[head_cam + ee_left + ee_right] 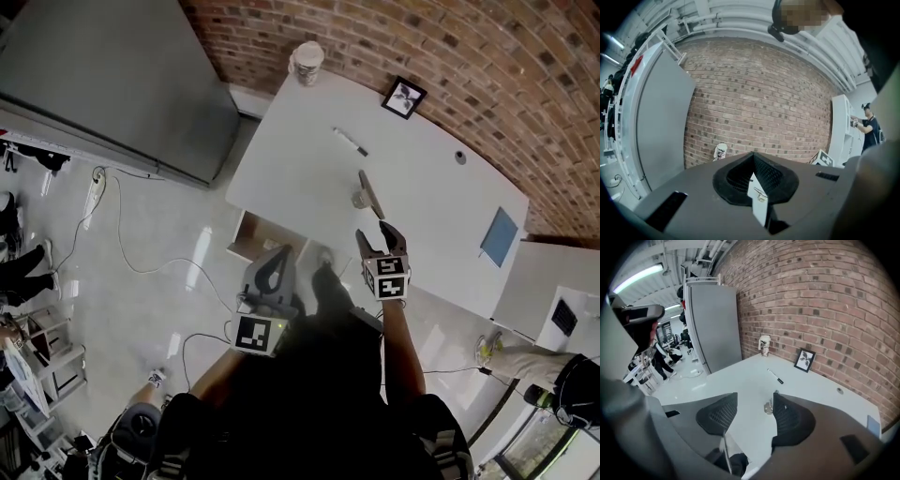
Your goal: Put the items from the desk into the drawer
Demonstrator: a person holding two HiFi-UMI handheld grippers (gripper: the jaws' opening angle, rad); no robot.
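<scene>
On the white desk (309,159) lie a black-tipped marker pen (351,142), a small framed picture (404,97), a paper cup (306,62), a blue notebook (499,236) and a small grey object with a long dark strip (367,194). My right gripper (377,234) is open over the desk's near edge, just short of that grey object (768,406), which shows between its jaws. The pen (776,376) and the picture (805,359) lie farther off. My left gripper (275,265) is shut and empty, beside the open drawer (251,236) below the desk edge. The left gripper (753,161) points at the brick wall.
A tall grey cabinet (112,75) stands left of the desk, with cables (122,234) on the floor beside it. A brick wall (487,66) runs behind the desk. A round cable hole (460,157) sits in the desktop. A person (869,124) stands far right by white shelving.
</scene>
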